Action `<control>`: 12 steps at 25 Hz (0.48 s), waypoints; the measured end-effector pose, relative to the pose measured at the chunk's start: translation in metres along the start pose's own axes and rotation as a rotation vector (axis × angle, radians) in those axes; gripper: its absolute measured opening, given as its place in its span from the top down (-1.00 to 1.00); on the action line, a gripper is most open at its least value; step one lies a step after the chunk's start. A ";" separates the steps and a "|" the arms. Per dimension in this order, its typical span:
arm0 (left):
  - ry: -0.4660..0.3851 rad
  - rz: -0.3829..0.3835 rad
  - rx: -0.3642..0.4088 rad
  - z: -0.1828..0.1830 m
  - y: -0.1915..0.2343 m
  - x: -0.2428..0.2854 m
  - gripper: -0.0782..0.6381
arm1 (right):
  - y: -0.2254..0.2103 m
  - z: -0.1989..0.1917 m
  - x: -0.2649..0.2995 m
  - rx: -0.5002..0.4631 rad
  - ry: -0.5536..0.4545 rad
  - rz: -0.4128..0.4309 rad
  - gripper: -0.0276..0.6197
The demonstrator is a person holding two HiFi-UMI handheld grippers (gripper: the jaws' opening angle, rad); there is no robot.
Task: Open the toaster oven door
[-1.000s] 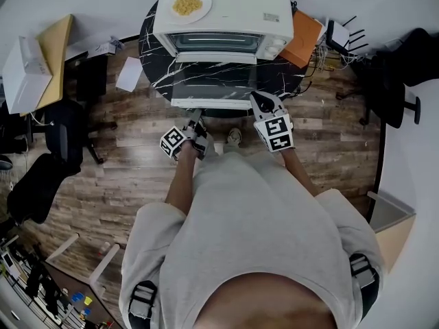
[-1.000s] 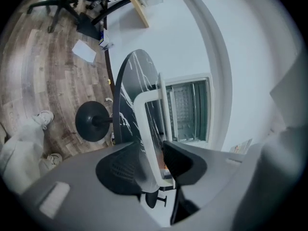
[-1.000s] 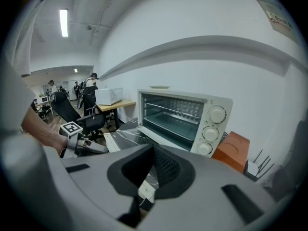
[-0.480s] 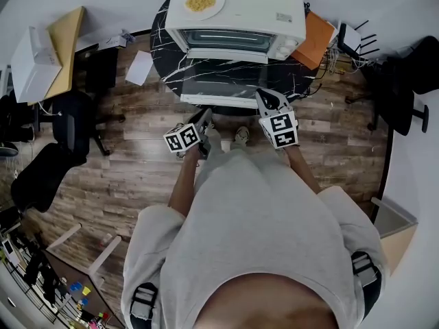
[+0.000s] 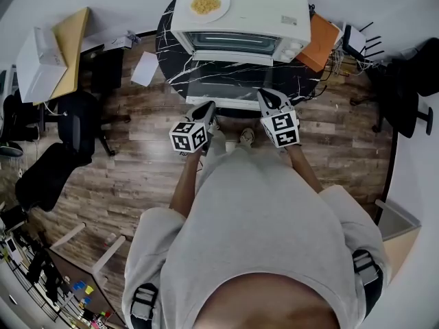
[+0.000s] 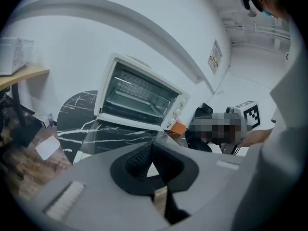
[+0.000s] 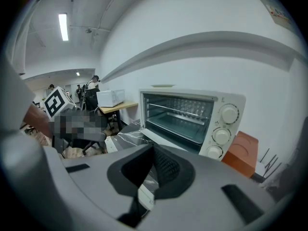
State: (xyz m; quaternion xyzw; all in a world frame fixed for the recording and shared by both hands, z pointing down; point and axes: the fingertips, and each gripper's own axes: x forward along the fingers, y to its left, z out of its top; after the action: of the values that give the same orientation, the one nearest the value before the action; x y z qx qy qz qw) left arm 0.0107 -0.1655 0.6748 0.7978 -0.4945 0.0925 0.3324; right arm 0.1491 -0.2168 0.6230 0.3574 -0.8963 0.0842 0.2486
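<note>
The white toaster oven (image 5: 240, 9) stands on a round black marble table (image 5: 171, 53), with its glass door (image 5: 233, 88) folded down flat toward me and the cavity open. A plate of yellow food (image 5: 209, 4) sits on top. My left gripper (image 5: 209, 107) hangs just in front of the door's front edge at the left; its jaws have just been closing and stand shut with nothing between them. My right gripper (image 5: 265, 95) hovers over the door's right front corner, also shut and empty. The left gripper (image 6: 150, 146) and right gripper (image 7: 153, 148) both face the oven (image 6: 139, 97) (image 7: 192, 117).
An orange box (image 5: 319, 33) lies right of the oven, with cables behind it. A sheet of paper (image 5: 145, 68) lies on the wood floor at the left. Further left are a desk with a white box (image 5: 41, 64) and dark chairs (image 5: 75, 125).
My left gripper has risen from below the door's front edge, rolled so its marker cube faces up, and its jaws have come together. The right gripper has stayed put.
</note>
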 end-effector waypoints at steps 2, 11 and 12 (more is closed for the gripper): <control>-0.017 -0.009 0.015 0.015 -0.002 0.003 0.75 | -0.002 0.002 0.002 0.001 -0.003 -0.003 0.87; -0.060 -0.044 0.092 0.075 -0.005 0.015 0.75 | -0.017 0.020 0.009 0.012 -0.031 -0.043 0.87; -0.062 -0.048 0.100 0.081 -0.005 0.016 0.75 | -0.019 0.022 0.010 0.014 -0.035 -0.050 0.87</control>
State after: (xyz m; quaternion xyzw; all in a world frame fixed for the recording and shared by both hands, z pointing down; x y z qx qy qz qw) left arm 0.0080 -0.2260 0.6187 0.8275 -0.4801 0.0842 0.2787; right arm 0.1479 -0.2441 0.6084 0.3829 -0.8906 0.0780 0.2325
